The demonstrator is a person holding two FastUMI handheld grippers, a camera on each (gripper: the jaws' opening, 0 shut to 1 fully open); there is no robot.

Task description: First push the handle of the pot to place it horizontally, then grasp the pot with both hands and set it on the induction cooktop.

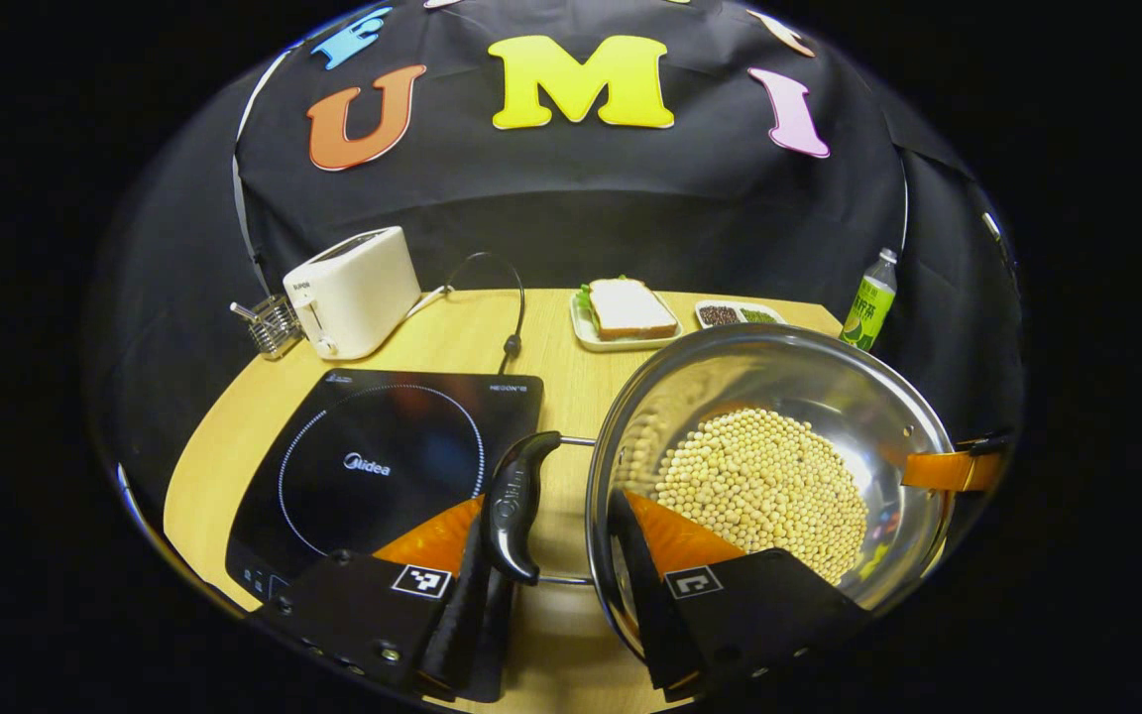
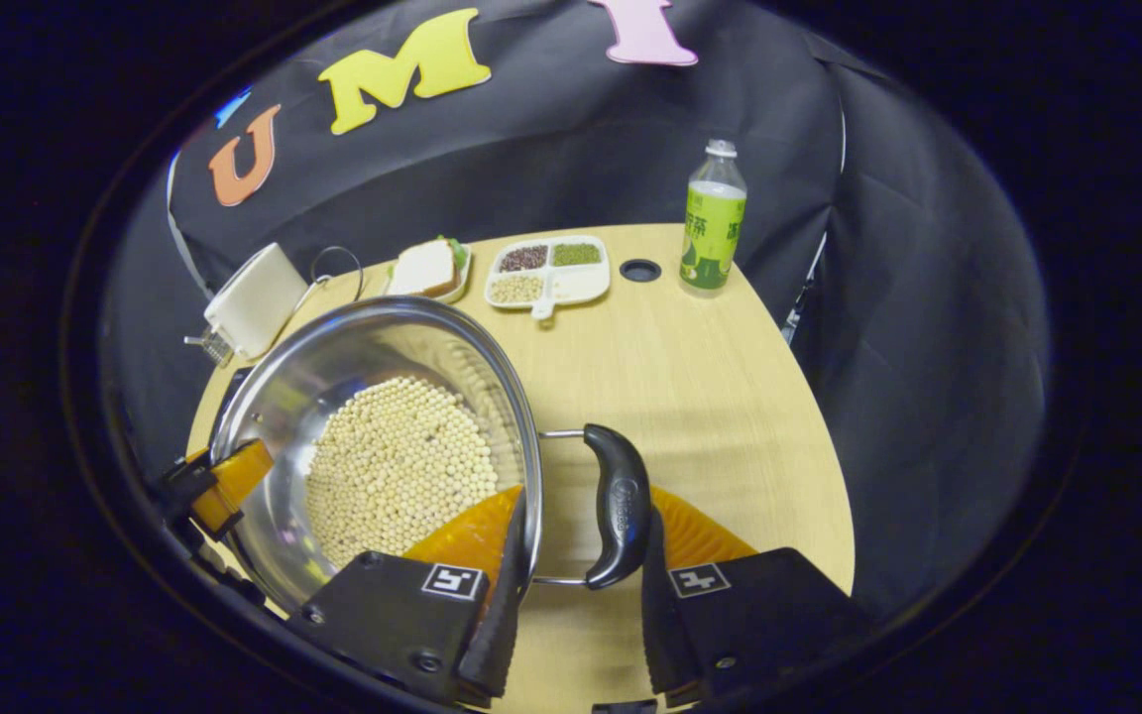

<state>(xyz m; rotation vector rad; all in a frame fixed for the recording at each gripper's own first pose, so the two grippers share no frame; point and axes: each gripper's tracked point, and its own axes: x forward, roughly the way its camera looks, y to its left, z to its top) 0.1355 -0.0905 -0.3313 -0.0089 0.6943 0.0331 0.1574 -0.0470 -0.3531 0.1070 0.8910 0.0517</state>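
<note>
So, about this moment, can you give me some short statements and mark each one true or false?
1. The pot holds pale beans. True.
2. The pot sits on the induction cooktop. False: it is beside the cooktop, not on it.
3. The green bottle lies on its side. False: it stands upright.
4. A white toaster stands behind the cooktop. True.

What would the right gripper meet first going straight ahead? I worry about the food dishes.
Probably nothing soon: beyond the pot handle the right gripper straddles lies bare table, then the divided tray; depth is unclear.
</note>
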